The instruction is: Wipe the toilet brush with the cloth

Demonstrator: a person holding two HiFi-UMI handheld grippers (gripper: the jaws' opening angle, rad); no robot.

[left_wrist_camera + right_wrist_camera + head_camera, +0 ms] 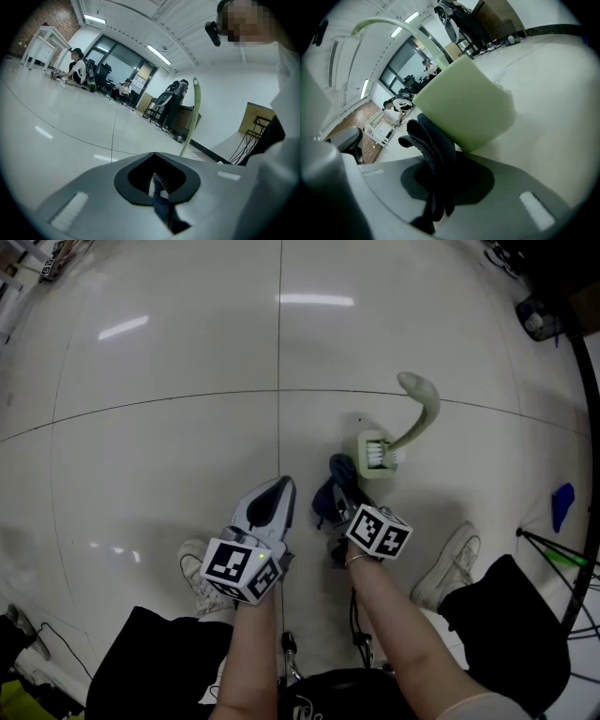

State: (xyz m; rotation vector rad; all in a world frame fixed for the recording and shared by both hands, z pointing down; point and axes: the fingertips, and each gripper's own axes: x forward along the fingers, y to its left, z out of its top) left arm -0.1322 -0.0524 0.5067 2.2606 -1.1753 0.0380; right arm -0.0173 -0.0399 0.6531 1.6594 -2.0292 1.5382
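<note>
Our right gripper [440, 187] pinches the soft, limp cloth [330, 491], just near-left of the toilet brush [382, 455], which stands in its holder [375, 473]. Our left gripper [279, 491] has its jaws pressed together. The brush looks light and stiff, so we'd grasp its curved handle [418, 388].

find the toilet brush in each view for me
head view: toilet brush right of centre, standing in its holder.
left gripper view: its thin handle rises right of centre, behind the jaws.
right gripper view: holder fills the centre, handle arches top left.
shared landmark: the dark cloth beside the holder, head view, right gripper view.
</note>
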